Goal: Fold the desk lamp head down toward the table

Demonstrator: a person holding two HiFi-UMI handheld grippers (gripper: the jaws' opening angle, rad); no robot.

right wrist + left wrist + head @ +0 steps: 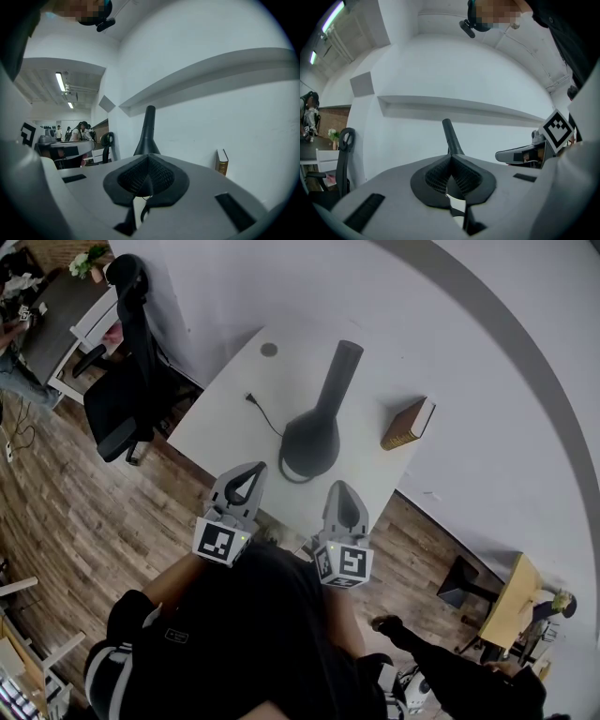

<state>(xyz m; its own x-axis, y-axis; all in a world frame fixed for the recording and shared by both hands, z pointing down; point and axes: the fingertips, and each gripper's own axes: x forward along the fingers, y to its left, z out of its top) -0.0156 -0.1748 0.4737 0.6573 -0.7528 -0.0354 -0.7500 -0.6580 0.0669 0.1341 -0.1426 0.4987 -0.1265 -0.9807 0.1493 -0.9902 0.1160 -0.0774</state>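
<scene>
Lamp [312, 437] and book [409, 424] sat on the white surface [223, 416] by the wall [281, 277], with the left hand-held gripper [255, 468] and the right hand-held gripper [339, 486] both closed and empty.

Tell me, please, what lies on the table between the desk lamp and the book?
Nothing: the head view shows bare table between the desk lamp and the book.

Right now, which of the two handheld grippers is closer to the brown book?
The right gripper: it hovers at the edge of the table on the same side as the book, while the left gripper sits further off, beyond the black lamp.
</scene>
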